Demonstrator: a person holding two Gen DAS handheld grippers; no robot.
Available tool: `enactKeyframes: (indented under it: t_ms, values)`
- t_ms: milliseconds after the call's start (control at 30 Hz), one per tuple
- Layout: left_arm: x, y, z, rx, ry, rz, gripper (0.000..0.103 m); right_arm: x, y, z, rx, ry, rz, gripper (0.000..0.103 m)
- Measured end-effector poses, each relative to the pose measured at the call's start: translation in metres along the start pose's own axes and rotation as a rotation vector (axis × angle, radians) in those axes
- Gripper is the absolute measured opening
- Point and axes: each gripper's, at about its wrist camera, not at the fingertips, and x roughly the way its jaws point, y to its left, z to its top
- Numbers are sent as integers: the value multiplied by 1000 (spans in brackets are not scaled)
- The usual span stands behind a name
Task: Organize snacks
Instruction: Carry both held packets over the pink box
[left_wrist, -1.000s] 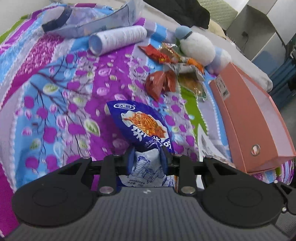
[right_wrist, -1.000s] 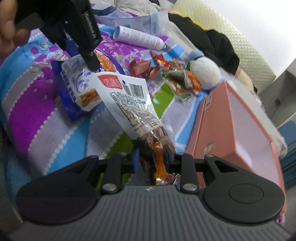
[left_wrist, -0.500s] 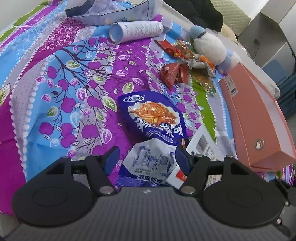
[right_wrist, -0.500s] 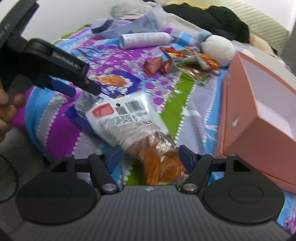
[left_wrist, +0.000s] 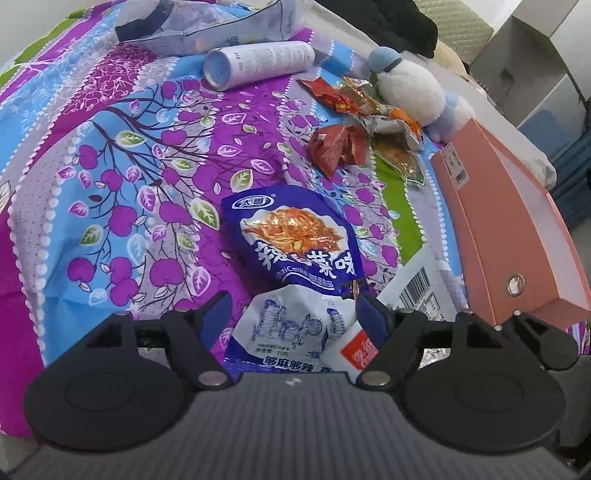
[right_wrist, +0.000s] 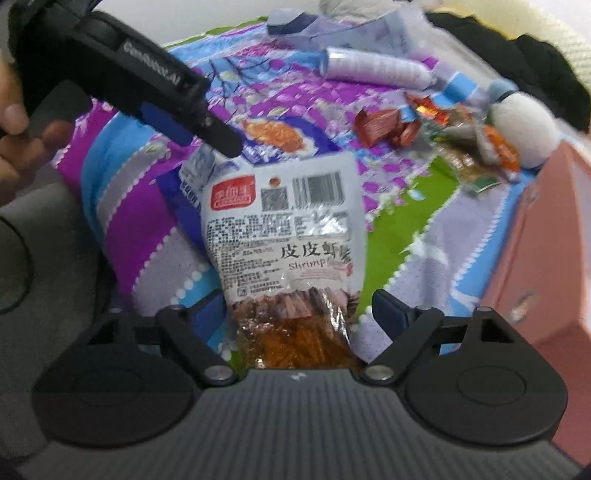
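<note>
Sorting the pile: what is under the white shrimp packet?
The shrimp packet overlaps the edge of the blue snack bag, which lies on the bedspread. Whatever else is beneath the packet is covered.

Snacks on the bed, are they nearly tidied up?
Not yet. The pink box looks empty. Both tongs have just been opening: the left tongs let go of the blue packet, the right tongs the shrimp packet. Red wrappers lie loose near the plush toy.
</note>
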Motion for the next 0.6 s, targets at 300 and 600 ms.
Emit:
enactKeyframes:
  t_ms: [300, 600]
  values:
    - [2, -3, 6, -4, -16, 7, 79, 3, 1, -10, 65, 22, 3, 63]
    - [9, -13, 5, 18, -10, 24, 79, -18, -9, -21, 347, -65, -76, 58]
